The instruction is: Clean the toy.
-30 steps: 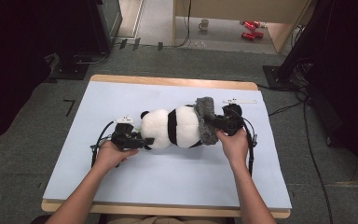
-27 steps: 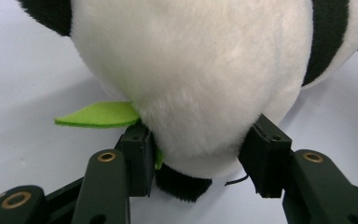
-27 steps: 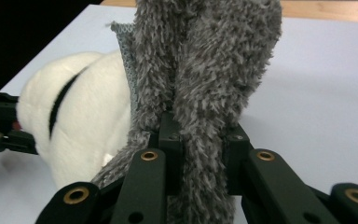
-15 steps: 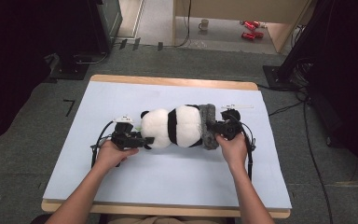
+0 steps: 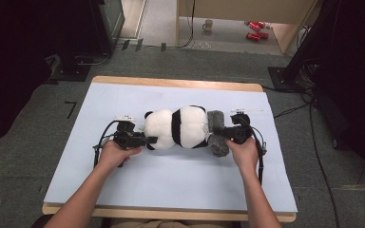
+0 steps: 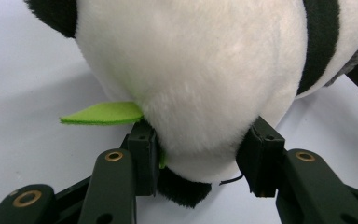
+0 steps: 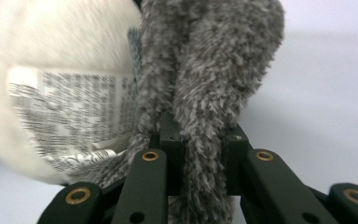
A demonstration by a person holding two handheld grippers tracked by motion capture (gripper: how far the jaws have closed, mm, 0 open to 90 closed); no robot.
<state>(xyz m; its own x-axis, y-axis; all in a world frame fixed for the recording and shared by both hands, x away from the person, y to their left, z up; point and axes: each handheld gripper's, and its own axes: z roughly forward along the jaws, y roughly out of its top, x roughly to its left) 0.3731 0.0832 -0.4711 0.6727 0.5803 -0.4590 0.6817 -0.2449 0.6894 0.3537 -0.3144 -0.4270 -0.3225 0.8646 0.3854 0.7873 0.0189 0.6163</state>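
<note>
Grey carpet floor point(image 5: 38, 156) surrounds a wooden table point(image 5: 171, 84) covered by a pale blue mat point(image 5: 171, 180); dark equipment stands at the left and right of the room.

Plush panda point(image 5: 176, 127): lies on its side at mid-table, long axis running left edge to right edge, white body with a black band. In the right gripper view a printed care label point(image 7: 70, 112) hangs at its rear.

Grey fuzzy cloth point(image 5: 215, 137): touching the panda's right end, bunched up.

Left gripper point(image 5: 145, 141): at the panda's left end. In the left gripper view the pads point(image 6: 142, 154) press into the white plush on both sides; jaws partly closed, having just closed further, with the panda gripped between them.

Right gripper point(image 5: 221, 134): jaws nearly together, pinching a fold of the grey cloth.

Green felt leaf point(image 6: 103, 113): sticks out of the plush just beside the left gripper's pad.
</note>
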